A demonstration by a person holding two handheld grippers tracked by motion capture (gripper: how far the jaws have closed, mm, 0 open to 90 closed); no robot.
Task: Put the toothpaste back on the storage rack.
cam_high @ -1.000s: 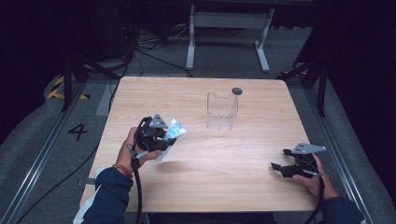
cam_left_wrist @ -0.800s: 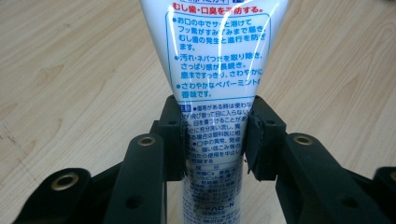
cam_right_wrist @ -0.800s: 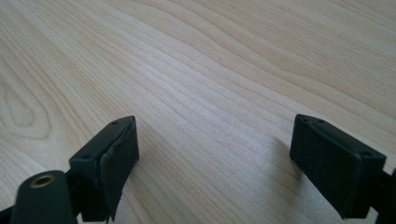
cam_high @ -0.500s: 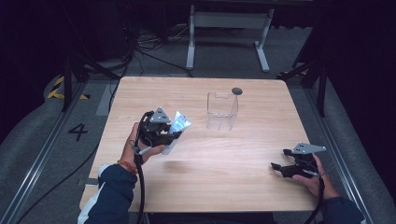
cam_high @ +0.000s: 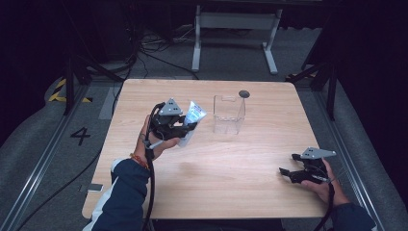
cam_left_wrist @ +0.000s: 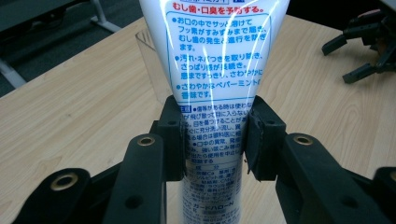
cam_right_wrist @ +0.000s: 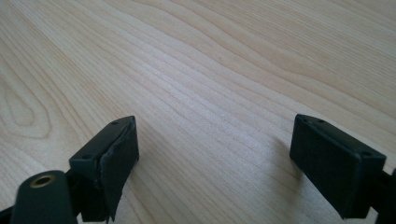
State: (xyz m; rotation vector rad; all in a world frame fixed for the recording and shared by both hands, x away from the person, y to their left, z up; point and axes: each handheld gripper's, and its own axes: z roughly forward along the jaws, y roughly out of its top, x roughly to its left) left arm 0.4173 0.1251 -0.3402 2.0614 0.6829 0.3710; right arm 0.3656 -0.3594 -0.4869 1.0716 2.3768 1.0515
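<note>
A white tube of toothpaste (cam_left_wrist: 215, 60) with blue and red Japanese print stands between the jaws of my left gripper (cam_left_wrist: 212, 140), whose pads press on its sides. In the high view the left gripper (cam_high: 185, 129) holds the tube (cam_high: 192, 118) tilted above the table's left half, just left of a clear plastic cup (cam_high: 228, 114). My right gripper (cam_high: 287, 174) rests low at the table's right front. Its jaws stand wide apart over bare wood (cam_right_wrist: 215, 154), with nothing between them.
A small dark round object (cam_high: 244, 93) lies behind the clear cup (cam_left_wrist: 152, 60) near the table's far edge. The wooden table (cam_high: 231, 163) stands on grey floor with cables and a metal frame (cam_high: 235, 24) behind it.
My left gripper has risen with the tube and moved right, toward the clear cup. The right gripper has kept still.
</note>
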